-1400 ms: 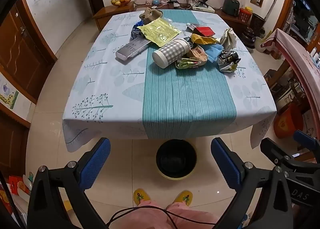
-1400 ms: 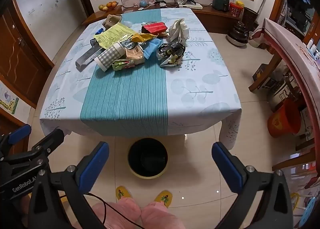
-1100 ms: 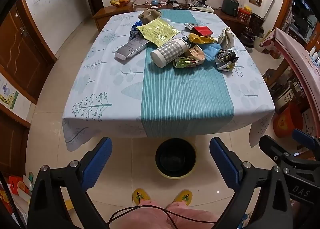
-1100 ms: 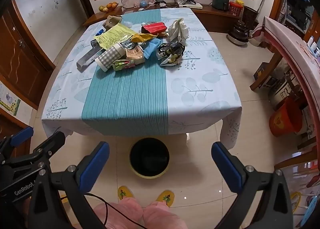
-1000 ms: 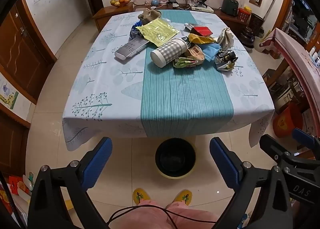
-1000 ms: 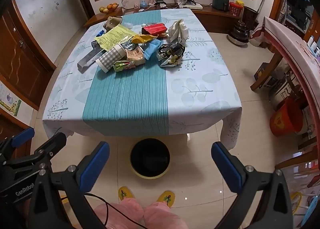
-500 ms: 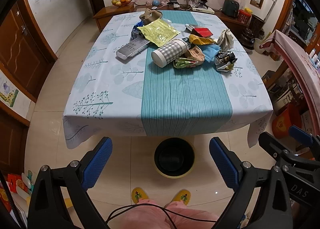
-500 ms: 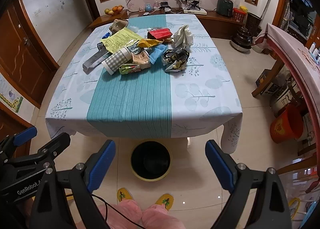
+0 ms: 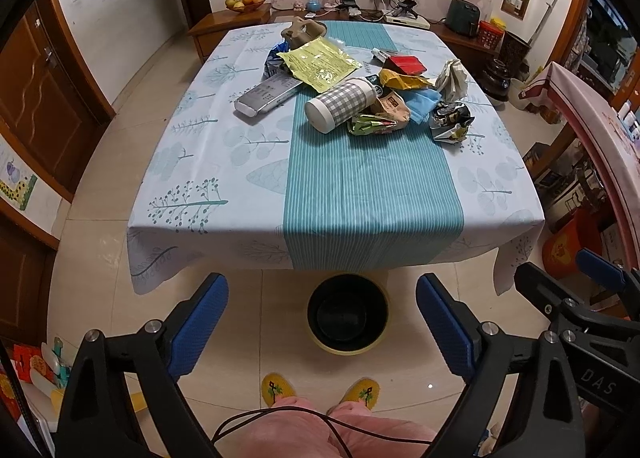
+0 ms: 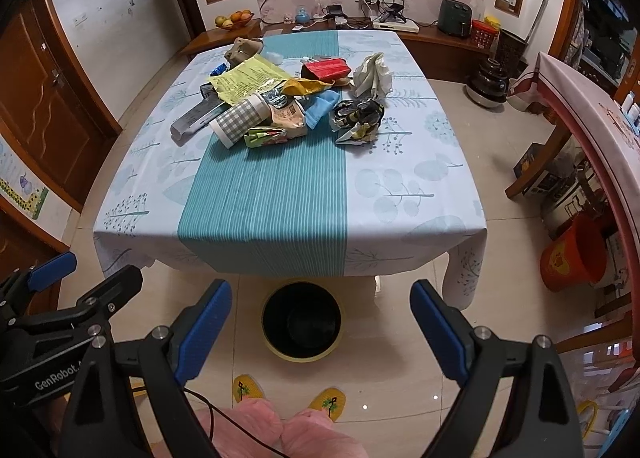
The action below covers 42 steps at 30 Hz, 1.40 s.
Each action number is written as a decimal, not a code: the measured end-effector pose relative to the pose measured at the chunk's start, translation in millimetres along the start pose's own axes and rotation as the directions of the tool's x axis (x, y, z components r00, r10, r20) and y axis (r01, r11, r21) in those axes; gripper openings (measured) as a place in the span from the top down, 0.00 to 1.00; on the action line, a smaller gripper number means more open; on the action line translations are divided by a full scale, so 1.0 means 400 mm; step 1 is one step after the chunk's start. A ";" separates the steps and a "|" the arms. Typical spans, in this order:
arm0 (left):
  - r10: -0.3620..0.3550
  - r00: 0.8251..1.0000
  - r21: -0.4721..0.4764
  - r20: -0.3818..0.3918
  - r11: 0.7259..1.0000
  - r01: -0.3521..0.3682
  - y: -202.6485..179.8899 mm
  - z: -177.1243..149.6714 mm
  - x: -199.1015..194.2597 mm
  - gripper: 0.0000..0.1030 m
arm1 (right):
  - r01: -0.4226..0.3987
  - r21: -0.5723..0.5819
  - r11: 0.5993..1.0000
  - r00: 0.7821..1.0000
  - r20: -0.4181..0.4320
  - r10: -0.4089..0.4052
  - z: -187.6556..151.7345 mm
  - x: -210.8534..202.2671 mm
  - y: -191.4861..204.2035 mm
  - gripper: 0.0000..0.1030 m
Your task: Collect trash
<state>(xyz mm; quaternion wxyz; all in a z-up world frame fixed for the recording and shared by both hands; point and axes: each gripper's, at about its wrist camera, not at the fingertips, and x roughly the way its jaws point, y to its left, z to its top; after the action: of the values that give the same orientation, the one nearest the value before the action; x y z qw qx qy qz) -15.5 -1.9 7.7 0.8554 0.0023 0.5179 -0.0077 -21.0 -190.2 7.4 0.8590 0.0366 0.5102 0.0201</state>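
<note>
Trash lies heaped on the far half of the table [image 9: 336, 193] [image 10: 264, 201]: a yellow wrapper [image 9: 320, 63] [image 10: 248, 81], a red box [image 9: 406, 65] [image 10: 326, 69], crumpled white paper [image 9: 452, 77] [image 10: 372, 73], a black crumpled wrapper [image 9: 450, 119] [image 10: 358, 115], a green packet [image 9: 372, 125] [image 10: 266, 135] and a blue mask [image 9: 422, 105] [image 10: 320, 105]. A black bin with a yellow rim [image 9: 347, 314] [image 10: 302, 322] stands on the floor at the table's near edge. My left gripper [image 9: 322, 318] and right gripper [image 10: 320, 318] are both open and empty, held low in front of the table.
A checked flask [image 9: 340, 103] [image 10: 242, 117] and a grey remote [image 9: 266, 93] [image 10: 196, 117] lie among the trash. The person's feet in yellow slippers [image 9: 320, 392] [image 10: 290, 394] stand before the bin. An orange bucket [image 10: 572, 258] and another table [image 10: 592, 113] are at the right.
Both cameras have risen slightly and tilted up, so the table sits lower in view. The right gripper's fingers have come a little closer together. Nothing on the table has moved.
</note>
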 end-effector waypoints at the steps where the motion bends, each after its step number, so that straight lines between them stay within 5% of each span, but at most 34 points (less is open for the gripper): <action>1: -0.001 1.000 0.000 -0.001 1.000 0.001 0.001 -0.001 0.000 0.09 | 0.001 0.001 1.000 1.000 0.001 -0.001 0.000 0.001 0.002 0.11; 42: 0.003 1.000 -0.003 0.007 1.000 -0.003 0.002 -0.013 -0.007 0.10 | -0.009 -0.026 1.000 1.000 0.028 0.010 -0.002 -0.022 0.025 0.17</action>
<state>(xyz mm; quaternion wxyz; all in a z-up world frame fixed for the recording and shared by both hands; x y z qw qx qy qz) -21.3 -0.8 7.8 0.8573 0.0018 0.5147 -0.0058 -26.0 -180.8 15.5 0.8665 0.0283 0.4974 0.0301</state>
